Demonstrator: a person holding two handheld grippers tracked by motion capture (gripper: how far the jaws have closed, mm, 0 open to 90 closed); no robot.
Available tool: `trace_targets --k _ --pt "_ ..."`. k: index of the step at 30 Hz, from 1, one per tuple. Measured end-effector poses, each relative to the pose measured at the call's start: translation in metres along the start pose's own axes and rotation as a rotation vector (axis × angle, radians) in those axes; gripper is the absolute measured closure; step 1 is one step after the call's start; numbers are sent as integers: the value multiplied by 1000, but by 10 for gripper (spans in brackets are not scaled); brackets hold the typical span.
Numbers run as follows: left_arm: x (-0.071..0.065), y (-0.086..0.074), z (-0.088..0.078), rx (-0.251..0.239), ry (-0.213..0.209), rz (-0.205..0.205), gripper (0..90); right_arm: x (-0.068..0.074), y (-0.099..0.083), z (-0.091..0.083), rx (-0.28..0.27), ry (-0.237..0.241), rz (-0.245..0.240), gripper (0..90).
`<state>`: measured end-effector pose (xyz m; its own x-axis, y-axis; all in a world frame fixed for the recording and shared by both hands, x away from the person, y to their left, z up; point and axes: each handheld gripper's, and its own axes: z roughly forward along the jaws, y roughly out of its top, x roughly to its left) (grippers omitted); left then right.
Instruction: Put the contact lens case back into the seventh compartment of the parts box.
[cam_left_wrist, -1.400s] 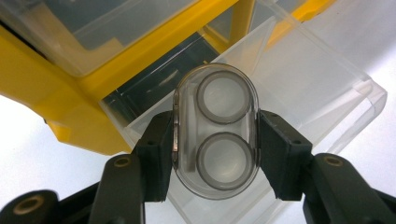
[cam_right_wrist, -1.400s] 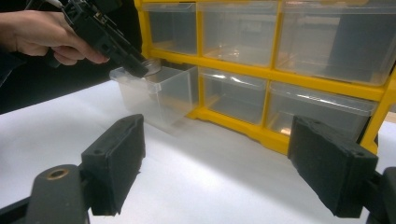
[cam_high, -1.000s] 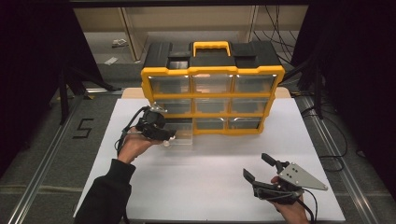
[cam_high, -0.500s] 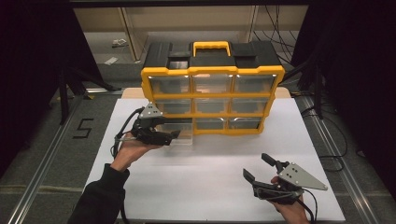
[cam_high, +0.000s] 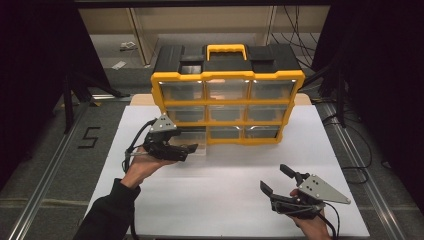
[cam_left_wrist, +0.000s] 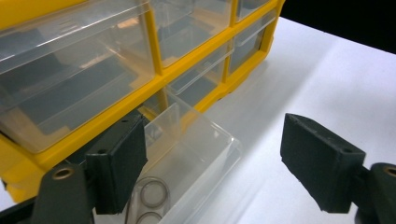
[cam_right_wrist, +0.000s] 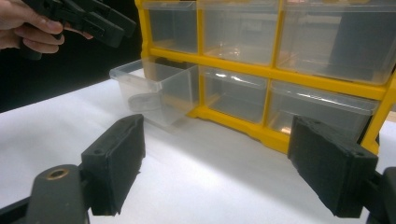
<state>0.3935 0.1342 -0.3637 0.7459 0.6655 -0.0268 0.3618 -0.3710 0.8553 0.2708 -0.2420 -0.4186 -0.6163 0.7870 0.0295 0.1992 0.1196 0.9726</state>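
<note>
A yellow organiser (cam_high: 227, 80) with clear drawers stands at the back of the white table. Its bottom left drawer (cam_high: 197, 144) is pulled out onto the table; metal rings (cam_left_wrist: 154, 191) lie inside it. My left gripper (cam_high: 191, 148) hovers at this drawer (cam_left_wrist: 196, 149). Its jaws have just been opening, and the left gripper (cam_left_wrist: 219, 163) now stands open with the drawer's front corner below and between the pads, unpressed. My right gripper (cam_high: 276, 179) rests near the table's front right, open and empty. The right gripper (cam_right_wrist: 223, 168) faces the organiser (cam_right_wrist: 280, 65) and the drawer (cam_right_wrist: 154, 91).
The organiser has a yellow handle (cam_high: 227, 50) and a black top. White sheet (cam_high: 225, 200) covers the table between the two hands. A metal rail (cam_high: 45, 185) runs along the left side, and dark floor surrounds the table.
The left gripper's jaws have spread apart at the pulled-out drawer, and the left hand has shifted slightly. The right gripper has stayed put.
</note>
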Motion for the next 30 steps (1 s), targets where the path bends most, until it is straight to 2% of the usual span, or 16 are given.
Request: trace_targets --k 3,6,12,19,22,30 --pt "-5 -5 1 -20 -11 -5 215 0 0 0 1 -2 0 200" --pt "-11 -13 1 -37 -44 -29 214 0 0 0 0 -3 -2 200" --pt "-17 -28 -4 -79 -45 -47 207 0 0 0 2 -4 -2 200" --pt "-21 -35 -9 -117 -28 -60 189 -1 0 0 2 -7 -1 200" --pt "-23 -39 -11 -135 -37 -73 187 0 0 0 4 -4 -1 200" --pt "-31 -52 -11 -168 -42 -53 174 0 0 0 1 -6 -1 199"
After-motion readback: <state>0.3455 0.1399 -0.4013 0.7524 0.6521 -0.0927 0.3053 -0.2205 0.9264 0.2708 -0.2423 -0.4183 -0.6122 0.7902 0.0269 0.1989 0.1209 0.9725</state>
